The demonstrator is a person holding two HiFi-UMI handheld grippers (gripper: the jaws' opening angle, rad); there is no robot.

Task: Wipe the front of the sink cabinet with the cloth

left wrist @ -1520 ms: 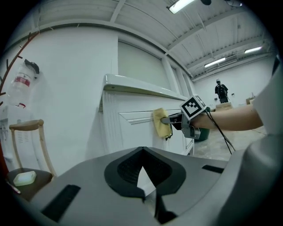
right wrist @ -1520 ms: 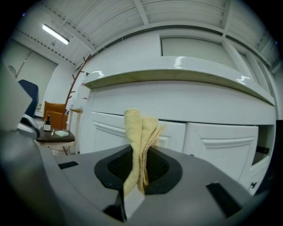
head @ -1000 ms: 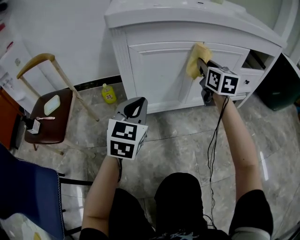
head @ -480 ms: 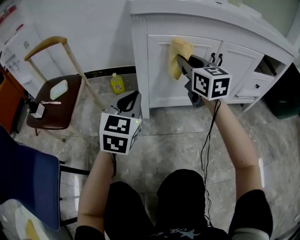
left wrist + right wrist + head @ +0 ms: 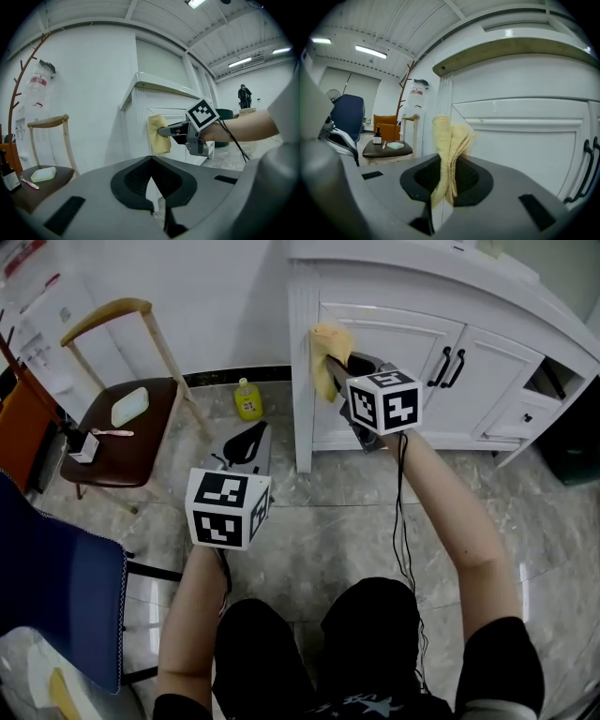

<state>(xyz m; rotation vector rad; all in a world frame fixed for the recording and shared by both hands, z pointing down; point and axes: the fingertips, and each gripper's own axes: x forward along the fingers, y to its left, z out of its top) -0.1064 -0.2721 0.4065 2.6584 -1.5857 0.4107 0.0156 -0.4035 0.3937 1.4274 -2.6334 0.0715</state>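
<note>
At the front corner of the sink cabinet (image 5: 403, 338), the right tool (image 5: 339, 363) grips the cloth (image 5: 322, 362), left tool (image 5: 255, 430) clenched empty

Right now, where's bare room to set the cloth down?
Grey marble floor between the white sink cabinet and the person's lap is bare. Crowded: brown chair seat, carrying a pale green dish; yellow plastic bottle between chair and cabinet. Right gripper holds the yellow cloth.
</note>
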